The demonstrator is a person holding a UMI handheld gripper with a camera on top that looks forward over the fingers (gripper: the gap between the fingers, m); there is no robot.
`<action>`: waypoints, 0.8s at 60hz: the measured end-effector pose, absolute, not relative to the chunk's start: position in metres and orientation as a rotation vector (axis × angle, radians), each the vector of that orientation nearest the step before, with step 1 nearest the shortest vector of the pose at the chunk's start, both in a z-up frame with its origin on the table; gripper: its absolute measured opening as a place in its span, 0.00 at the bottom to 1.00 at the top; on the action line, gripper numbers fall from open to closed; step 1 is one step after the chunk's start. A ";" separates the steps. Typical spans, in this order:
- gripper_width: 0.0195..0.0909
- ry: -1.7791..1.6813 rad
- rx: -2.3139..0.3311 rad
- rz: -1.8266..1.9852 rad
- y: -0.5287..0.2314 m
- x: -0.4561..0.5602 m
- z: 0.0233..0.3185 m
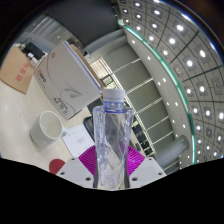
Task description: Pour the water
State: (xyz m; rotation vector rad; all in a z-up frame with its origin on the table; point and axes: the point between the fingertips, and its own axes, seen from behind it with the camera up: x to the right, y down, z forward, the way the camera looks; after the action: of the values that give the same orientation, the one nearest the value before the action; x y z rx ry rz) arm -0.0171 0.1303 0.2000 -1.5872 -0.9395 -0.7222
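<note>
Gripper: the two-finger gripper (110,172) was raised and tilted, so the view looked up across a table toward a ceiling.
Claw state: pinched on the clear plastic water bottle (112,135); both fingers pressed against its lower body, one at each side.
Pads: the magenta pads (95,160) showed through and beside the transparent wall of the bottle, in contact with it.
Bottle: tall, ribbed, transparent, with a white screw cap (115,94) on top. It stood upright between the fingers and rose well above them. Water level inside could not be read.
Cup: a white round cup (50,125) sat on the table, off to the left of the bottle and apart from it, its opening facing up. Contents not discernible.
Box: a large white cardboard box (68,72) with dark print on its side stood behind the cup, tilted in the view.
Papers: a pale sheet with red print (17,73) lay beyond the box; a small white card (76,136) lay between the cup and the bottle.
Table: light grey table surface (25,110) under cup, box and papers.
Background: a ceiling with rows of round lights (185,45) and a green curved band ran above glazed wall panels behind the bottle.
</note>
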 end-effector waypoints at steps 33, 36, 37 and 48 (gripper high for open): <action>0.22 -0.421 -1.879 0.142 0.121 -0.035 0.114; 0.22 -0.407 -1.888 0.160 0.121 -0.037 0.102; 0.22 -0.403 -1.892 0.164 0.121 -0.036 0.098; 0.32 -0.323 -1.853 0.192 0.116 -0.023 0.091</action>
State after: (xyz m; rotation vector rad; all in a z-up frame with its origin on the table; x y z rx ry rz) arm -0.0234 0.1162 0.0909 -1.8526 -0.3232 0.1917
